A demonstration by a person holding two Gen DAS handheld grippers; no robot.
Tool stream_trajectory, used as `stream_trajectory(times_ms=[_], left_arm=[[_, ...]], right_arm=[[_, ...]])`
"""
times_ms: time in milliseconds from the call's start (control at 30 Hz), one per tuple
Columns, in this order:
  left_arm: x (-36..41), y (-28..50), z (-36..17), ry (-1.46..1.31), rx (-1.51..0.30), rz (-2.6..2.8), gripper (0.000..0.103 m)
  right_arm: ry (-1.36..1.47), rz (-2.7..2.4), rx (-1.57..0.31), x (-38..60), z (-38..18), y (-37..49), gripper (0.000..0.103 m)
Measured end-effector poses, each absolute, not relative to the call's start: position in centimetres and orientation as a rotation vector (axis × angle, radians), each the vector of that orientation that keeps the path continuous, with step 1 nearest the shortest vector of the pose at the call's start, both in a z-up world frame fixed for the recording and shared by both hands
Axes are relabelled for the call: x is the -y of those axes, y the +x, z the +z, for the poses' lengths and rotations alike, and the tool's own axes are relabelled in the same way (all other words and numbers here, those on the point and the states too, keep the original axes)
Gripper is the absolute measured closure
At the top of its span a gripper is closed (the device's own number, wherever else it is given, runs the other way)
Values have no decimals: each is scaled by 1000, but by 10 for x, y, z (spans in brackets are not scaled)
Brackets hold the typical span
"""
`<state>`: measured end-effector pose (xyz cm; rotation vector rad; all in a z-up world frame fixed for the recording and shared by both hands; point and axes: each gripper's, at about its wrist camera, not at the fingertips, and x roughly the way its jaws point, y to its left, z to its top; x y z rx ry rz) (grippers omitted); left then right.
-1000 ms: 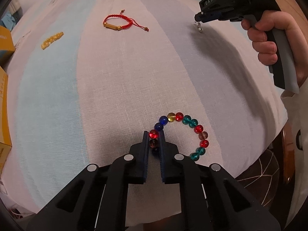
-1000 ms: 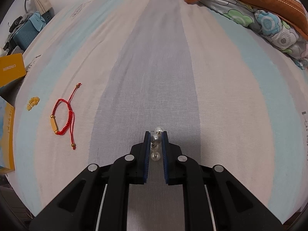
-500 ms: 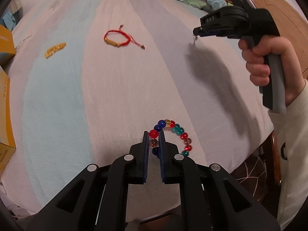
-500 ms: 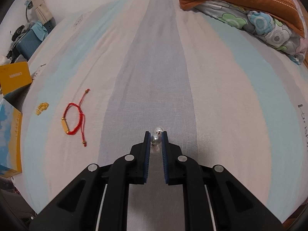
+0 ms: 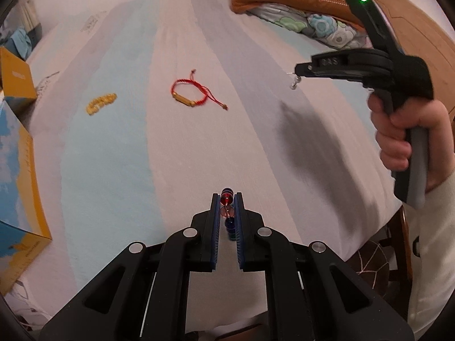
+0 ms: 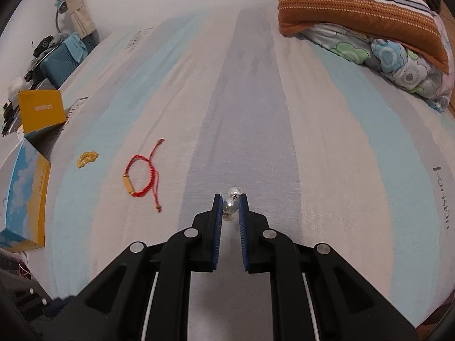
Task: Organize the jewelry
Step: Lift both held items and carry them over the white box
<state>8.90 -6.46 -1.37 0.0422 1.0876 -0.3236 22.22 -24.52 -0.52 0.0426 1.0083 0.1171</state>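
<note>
The left tool (image 5: 227, 199) pinches a multicoloured glass-bead bracelet (image 5: 226, 199) above the striped bed (image 5: 119, 153). The right tool (image 6: 230, 200) pinches a clear pearly bead piece (image 6: 231, 205). Farther off lie a red cord bracelet with gold tube (image 6: 140, 174) and a yellow bead strand (image 6: 86, 158).

Coloured bead bracelet (image 5: 227, 210) hung clamped off the sheet; pearl piece (image 6: 231, 203) likewise. Red cord bracelet (image 6: 142, 174) and yellow bead strand (image 6: 87, 159) lay flat, apart.
</note>
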Motion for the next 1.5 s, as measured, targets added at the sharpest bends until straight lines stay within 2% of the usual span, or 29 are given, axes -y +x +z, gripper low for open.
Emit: stream_trajectory(times_ms=[600, 1167, 1500], left_arm=[[-9, 111, 26, -4, -1023, -171, 94], [-107, 106, 105, -41, -902, -46, 94], [-169, 84, 128, -69, -863, 65, 94]], right_arm=[[-51, 176, -924, 163, 39, 186, 92], [-97, 309, -861, 31, 91, 173, 92], [-145, 426, -825, -58, 117, 156, 92]])
